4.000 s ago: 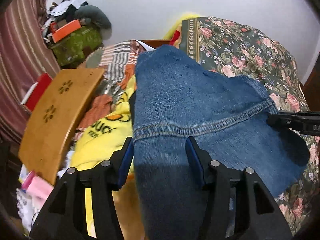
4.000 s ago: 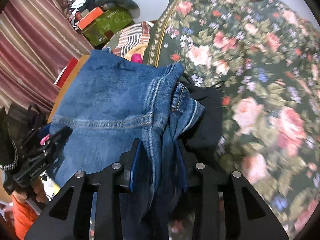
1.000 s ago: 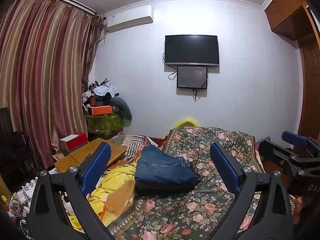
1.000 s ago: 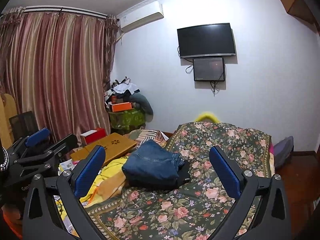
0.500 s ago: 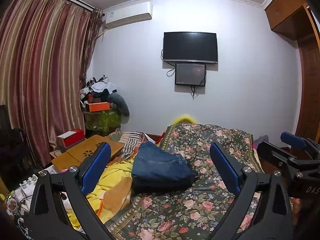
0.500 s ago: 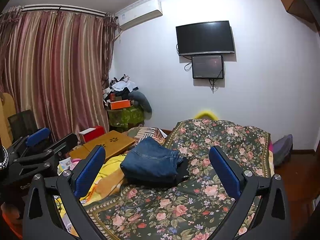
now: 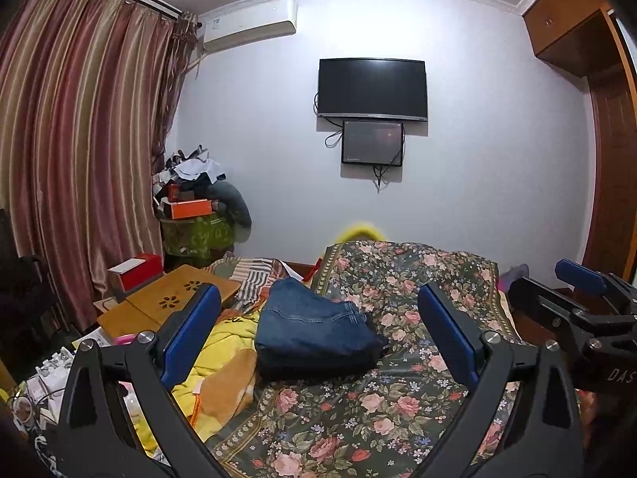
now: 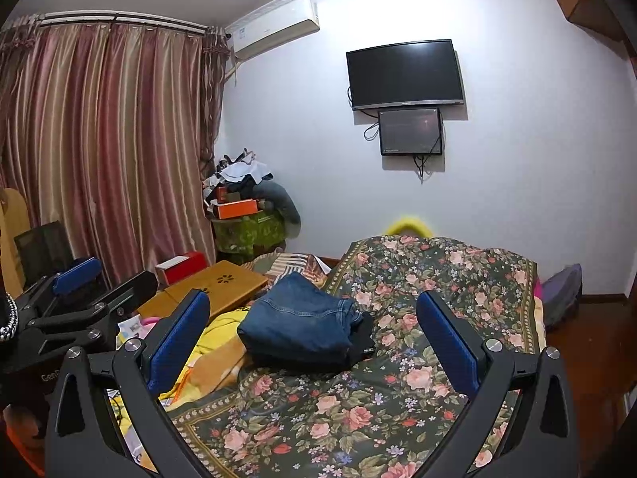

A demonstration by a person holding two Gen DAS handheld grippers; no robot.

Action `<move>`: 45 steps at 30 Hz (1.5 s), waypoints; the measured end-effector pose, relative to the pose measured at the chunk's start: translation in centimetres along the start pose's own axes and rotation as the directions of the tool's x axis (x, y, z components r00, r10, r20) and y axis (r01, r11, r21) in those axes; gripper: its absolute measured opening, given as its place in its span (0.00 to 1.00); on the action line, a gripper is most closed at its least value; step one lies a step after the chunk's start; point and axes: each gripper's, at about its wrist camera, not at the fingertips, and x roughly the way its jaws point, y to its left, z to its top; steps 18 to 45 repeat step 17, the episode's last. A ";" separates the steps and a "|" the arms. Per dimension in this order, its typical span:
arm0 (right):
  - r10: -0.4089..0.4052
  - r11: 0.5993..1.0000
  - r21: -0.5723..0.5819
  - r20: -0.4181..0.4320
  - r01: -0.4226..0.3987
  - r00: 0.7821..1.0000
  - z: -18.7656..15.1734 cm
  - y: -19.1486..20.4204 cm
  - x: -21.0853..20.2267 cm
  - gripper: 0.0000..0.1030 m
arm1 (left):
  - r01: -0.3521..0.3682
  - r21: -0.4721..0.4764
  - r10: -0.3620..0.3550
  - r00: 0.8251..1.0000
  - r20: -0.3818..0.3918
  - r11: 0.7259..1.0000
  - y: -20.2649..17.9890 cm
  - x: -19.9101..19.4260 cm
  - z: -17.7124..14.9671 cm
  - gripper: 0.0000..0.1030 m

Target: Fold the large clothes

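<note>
Folded blue jeans [image 7: 314, 330] lie in a compact stack on the floral bedspread [image 7: 398, 398], partly over a black garment [image 8: 364, 338]. My left gripper [image 7: 317, 294] is held well back from the bed, jaws spread wide with nothing between them. In the right wrist view the jeans [image 8: 298, 326] sit in the same spot, and my right gripper [image 8: 312, 298] is likewise wide open and empty, far from the cloth. Each gripper shows at the edge of the other's view: the right gripper [image 7: 557, 285] on the right, the left gripper [image 8: 105, 279] on the left.
A yellow blanket [image 7: 227, 338] is bunched at the bed's left side. Beside it stand a wooden lap table [image 7: 167, 302] and a red box [image 7: 137, 275]. A cluttered green stand [image 7: 199, 235] fills the corner by the curtain [image 7: 79, 159]. A TV [image 7: 372, 87] hangs on the wall.
Four seconds ago both grippers were at the jeans, the right one shut on them. They have let go, opened wide and pulled far back. Over the last second only the view shifts slightly.
</note>
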 end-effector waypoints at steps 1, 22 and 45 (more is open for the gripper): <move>0.000 1.000 0.001 0.000 0.000 1.000 0.0 0.0 0.0 1.00 | 0.001 -0.001 -0.001 1.000 -0.001 1.000 0.0 0.0 0.0 0.97; 0.000 1.000 -0.005 -0.015 0.000 1.000 -0.3 0.1 0.4 1.00 | 0.011 -0.016 -0.011 1.000 -0.027 1.000 0.1 0.7 -0.4 0.97; 0.000 1.000 -0.005 -0.015 0.000 1.000 -0.3 0.1 0.4 1.00 | 0.011 -0.016 -0.011 1.000 -0.027 1.000 0.1 0.7 -0.4 0.97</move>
